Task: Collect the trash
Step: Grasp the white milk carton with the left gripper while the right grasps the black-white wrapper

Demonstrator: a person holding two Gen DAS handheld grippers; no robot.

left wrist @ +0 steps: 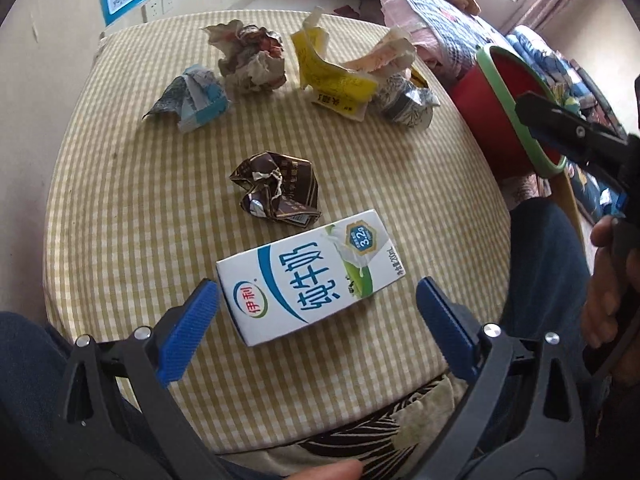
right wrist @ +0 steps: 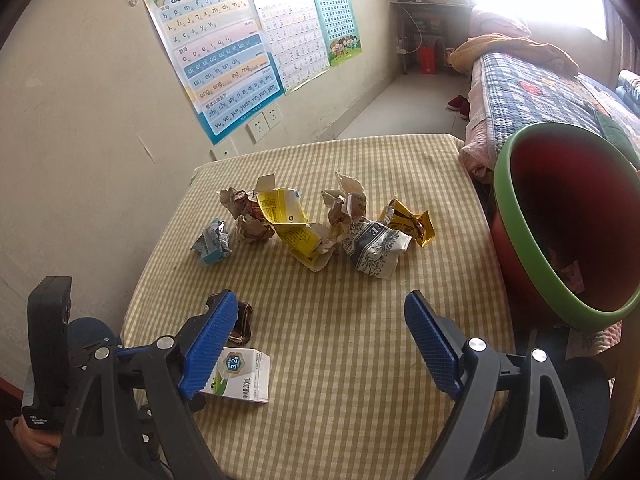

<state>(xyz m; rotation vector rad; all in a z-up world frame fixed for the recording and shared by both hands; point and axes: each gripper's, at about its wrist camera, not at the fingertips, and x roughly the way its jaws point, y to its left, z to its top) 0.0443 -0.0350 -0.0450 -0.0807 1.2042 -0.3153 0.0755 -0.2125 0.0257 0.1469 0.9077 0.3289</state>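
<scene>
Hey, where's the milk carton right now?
The milk carton lies flat on the checked table, nearest the person, between the open left tongs in the left wrist view, just in front of the brown wrapper.

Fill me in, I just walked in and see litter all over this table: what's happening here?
A person holding a gripper in each hand is clearing trash from the checkered table. The left gripper is open, its fingers on either side of the milk carton but not yet closed. The right gripper hangs open over bare cloth. Crumpled wrappers, including a brown one and a yellow one, lie uncollected. The red bin sits tilted at the table's right edge.
</scene>
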